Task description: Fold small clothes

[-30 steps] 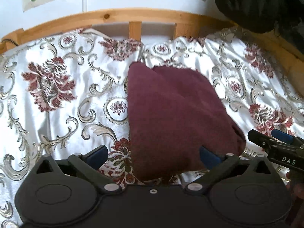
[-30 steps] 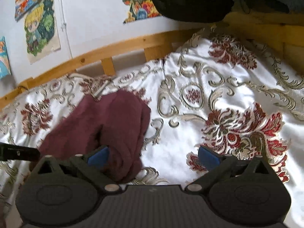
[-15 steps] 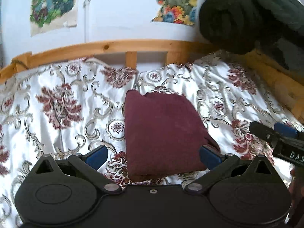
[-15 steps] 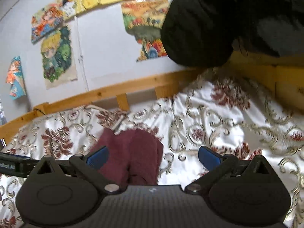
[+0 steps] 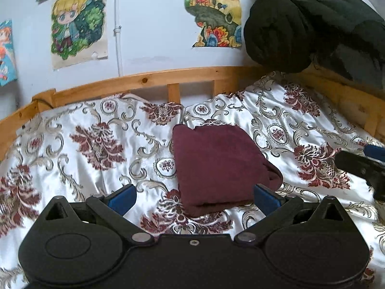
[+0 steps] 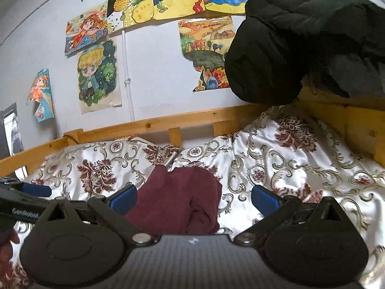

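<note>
A folded maroon garment (image 5: pixel 216 166) lies flat on the floral bedspread (image 5: pixel 96 144) in the middle of the bed. It also shows in the right wrist view (image 6: pixel 182 200). My left gripper (image 5: pixel 193 198) is open and empty, raised above the garment's near edge. My right gripper (image 6: pixel 193 200) is open and empty, raised to the garment's right. The right gripper's tip shows at the right edge of the left wrist view (image 5: pixel 361 163). The left gripper shows at the left edge of the right wrist view (image 6: pixel 26 200).
A wooden bed rail (image 5: pixel 149 82) runs along the far side, with a wall of drawings (image 5: pixel 79 24) behind it. A dark bundled blanket (image 5: pixel 300 29) hangs over the right end of the wooden frame (image 6: pixel 349 120).
Both grippers have pulled back and up from the garment, which now looks smaller and farther away. The garment lies still and folded.
</note>
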Tool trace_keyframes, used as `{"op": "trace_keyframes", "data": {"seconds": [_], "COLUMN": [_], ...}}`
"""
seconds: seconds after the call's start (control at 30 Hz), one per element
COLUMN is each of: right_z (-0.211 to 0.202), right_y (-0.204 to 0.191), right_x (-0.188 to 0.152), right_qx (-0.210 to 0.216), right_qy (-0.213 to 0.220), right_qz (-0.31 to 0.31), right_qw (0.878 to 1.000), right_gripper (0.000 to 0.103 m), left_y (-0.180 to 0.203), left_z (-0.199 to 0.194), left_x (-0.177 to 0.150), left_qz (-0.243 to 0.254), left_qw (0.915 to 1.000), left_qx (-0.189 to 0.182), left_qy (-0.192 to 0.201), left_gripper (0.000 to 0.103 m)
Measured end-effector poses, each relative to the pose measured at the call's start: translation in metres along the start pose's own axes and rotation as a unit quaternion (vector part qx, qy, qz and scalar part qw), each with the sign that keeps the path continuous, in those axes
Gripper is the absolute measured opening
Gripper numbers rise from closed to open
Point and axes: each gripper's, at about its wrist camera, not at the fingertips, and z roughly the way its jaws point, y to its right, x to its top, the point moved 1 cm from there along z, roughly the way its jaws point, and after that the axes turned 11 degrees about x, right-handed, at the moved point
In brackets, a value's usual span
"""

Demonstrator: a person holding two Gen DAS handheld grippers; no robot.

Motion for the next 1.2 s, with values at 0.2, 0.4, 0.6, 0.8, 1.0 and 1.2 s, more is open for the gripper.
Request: {"op": "trace_keyframes", "data": {"seconds": [0.2,0.4,0.6,0.8,1.0,1.2], "right_z": [-0.019,-0.015,0.001,0.003,0.007,0.007], "right_y": [-0.002,0.007,0.007,0.002,0.001,0.001], "right_x": [-0.006,-0.018,-0.038,-0.046,-0.049,-0.049], "right_qx": [-0.025,-0.031,-0.029,-0.018,-0.020,-0.021], "right_qy": [0.013,-0.001,-0.026,-0.028,-0.045,-0.049], "right_qz": [0.009,0.023,0.023,0.015,0.019,0.020], "right_qw": [1.000,0.999,0.999,0.999,0.999,0.998], "right_gripper": [0.103,0.103,0.103,0.103,0.103,0.103], "left_y": [-0.002,-0.003,-0.003,-0.003,-0.001,-0.004], "left_z": [0.005,0.011,0.021,0.023,0.020,0.019], "left_x": [-0.012,-0.029,-0.054,-0.067,-0.067,-0.065], "left_qz": [-0.006,-0.002,-0.006,-0.025,-0.017,-0.028], "left_qw": [0.9999,0.9996,0.9995,0.9992,0.9996,0.9994], "left_qx": [-0.014,-0.026,-0.023,-0.024,-0.022,-0.017], "left_qy": [-0.004,-0.006,-0.022,-0.020,-0.010,-0.012], "left_gripper": [0.102,0.102,0.102,0.102,0.102,0.102]}}
